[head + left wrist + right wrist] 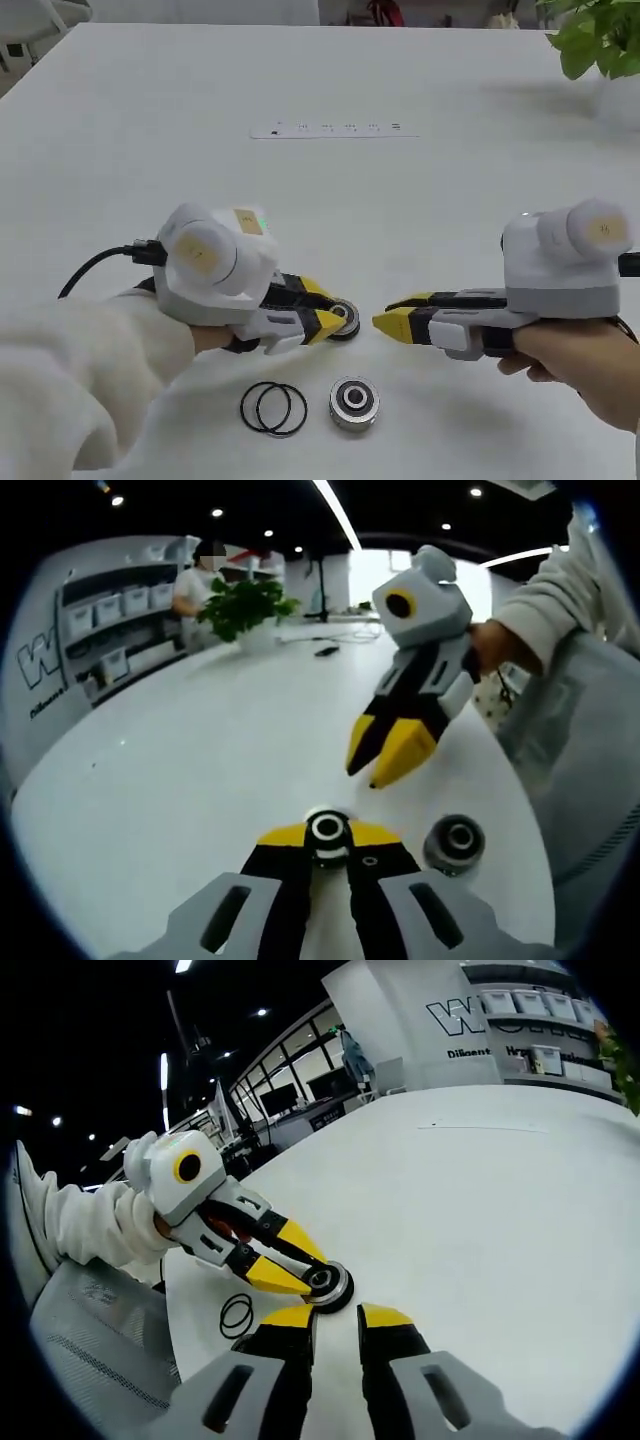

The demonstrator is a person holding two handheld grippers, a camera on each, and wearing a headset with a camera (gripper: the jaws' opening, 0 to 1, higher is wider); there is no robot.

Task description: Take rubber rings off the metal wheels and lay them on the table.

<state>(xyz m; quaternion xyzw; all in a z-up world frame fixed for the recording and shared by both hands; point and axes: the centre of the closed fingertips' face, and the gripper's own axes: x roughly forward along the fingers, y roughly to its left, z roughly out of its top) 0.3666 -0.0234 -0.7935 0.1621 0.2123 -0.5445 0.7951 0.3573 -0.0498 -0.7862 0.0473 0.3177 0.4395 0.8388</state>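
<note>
White table [300, 70], wide and mostly bare, with a power strip [335, 129] flush in the top at the far side and a plant [595, 35] at the far right corner; a shelved wall shows behind it in the gripper views.

Left gripper [335, 315] lies low over the near part of the table, held by a hand in a fuzzy white sleeve [70, 370]. Its yellow jaw tips are clamped on a metal wheel [345, 318], 1 tip on each side. In the left gripper view the wheel [328, 830] sits right at the tips of that gripper [328, 838], its hub facing the camera. The wheel's rim looks dark; can't tell if that is a ring.

Right gripper [392, 315] points at the left one from the opposite side, tips near the clamped wheel but not touching it. Jaws are parted with a narrow gap, nothing between them, as seen in the right gripper view [337, 1318].

2 rubber rings [273, 408] lie flat on the table, overlapping, nearer the person than the grippers. A second wheel [354, 402] lies flat just beside the rings, on their right, silver rim, dark hub. The rings [237, 1315] also show in the right gripper view, below the left gripper [300, 1265].
</note>
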